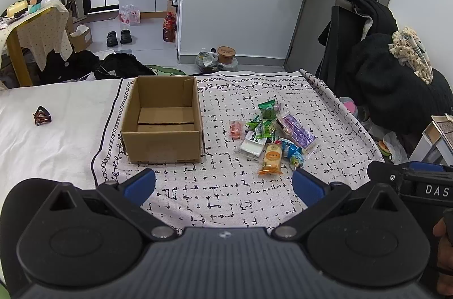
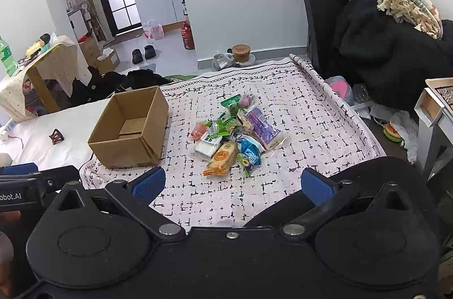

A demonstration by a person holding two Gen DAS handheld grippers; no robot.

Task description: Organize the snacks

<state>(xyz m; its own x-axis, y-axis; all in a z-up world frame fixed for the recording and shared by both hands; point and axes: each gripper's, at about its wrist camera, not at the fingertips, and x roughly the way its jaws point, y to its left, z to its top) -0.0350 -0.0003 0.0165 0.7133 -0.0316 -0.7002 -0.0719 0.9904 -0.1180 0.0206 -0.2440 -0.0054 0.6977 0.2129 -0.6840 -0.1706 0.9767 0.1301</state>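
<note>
An empty brown cardboard box (image 1: 162,120) (image 2: 131,126) stands open on the patterned cloth. To its right lies a heap of snack packets (image 1: 271,135) (image 2: 235,133): an orange packet (image 1: 271,159) (image 2: 222,157) nearest me, a purple one (image 1: 297,130) (image 2: 263,126), green ones (image 1: 267,109) (image 2: 230,105), a white one (image 1: 252,147) and a blue one (image 2: 250,152). My left gripper (image 1: 223,185) is open, low over the cloth in front of box and heap. My right gripper (image 2: 230,184) is open too, just short of the orange packet. Neither holds anything.
The patterned cloth (image 1: 254,200) covers the right part of a white bed (image 1: 42,140). A brown hair clip (image 1: 42,116) (image 2: 56,135) lies on the sheet left of the box. A dark clothes-piled chair (image 2: 382,44) and a small cabinet (image 2: 436,112) stand at the right.
</note>
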